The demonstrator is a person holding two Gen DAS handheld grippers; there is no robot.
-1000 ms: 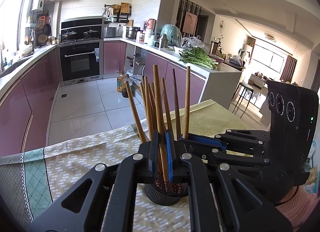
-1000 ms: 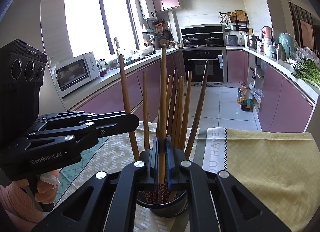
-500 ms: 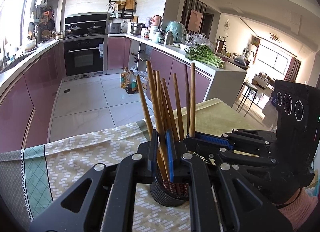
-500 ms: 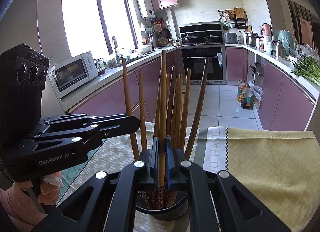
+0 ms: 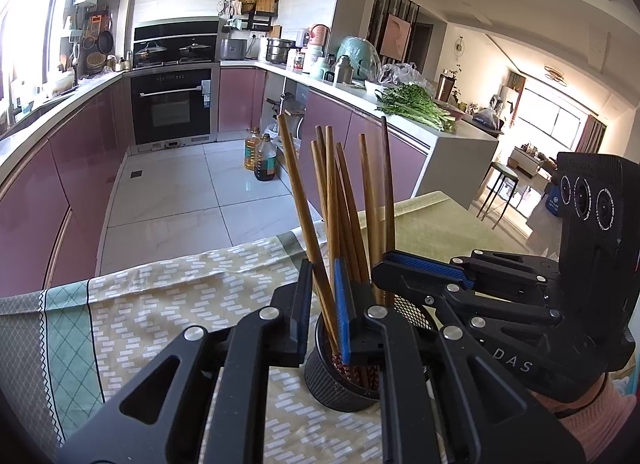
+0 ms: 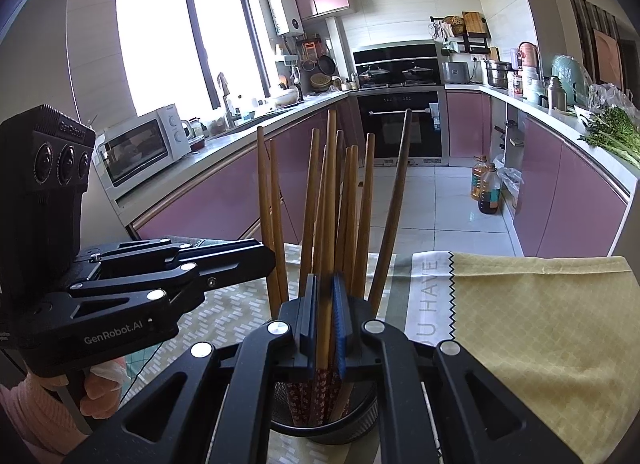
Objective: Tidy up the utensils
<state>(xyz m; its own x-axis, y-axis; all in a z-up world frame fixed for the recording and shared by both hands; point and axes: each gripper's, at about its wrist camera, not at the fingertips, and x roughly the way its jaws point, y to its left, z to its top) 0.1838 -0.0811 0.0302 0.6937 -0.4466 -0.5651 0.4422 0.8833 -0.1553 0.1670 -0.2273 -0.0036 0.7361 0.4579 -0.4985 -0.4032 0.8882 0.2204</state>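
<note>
We saw brown wooden chopsticks [image 6: 328, 223] with red flowered ends in a black mesh cup [image 5: 332, 380]. The black tongs [image 6: 324, 328] had blue pads [image 5: 343, 304]. Beneath them lay a beige brick-patterned cloth [image 5: 168, 304]; rightward, a yellow one [image 6: 540, 324].

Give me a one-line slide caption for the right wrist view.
Right tongs shut on one chopstick standing among others in a black mesh holder, left tongs alongside.
</note>
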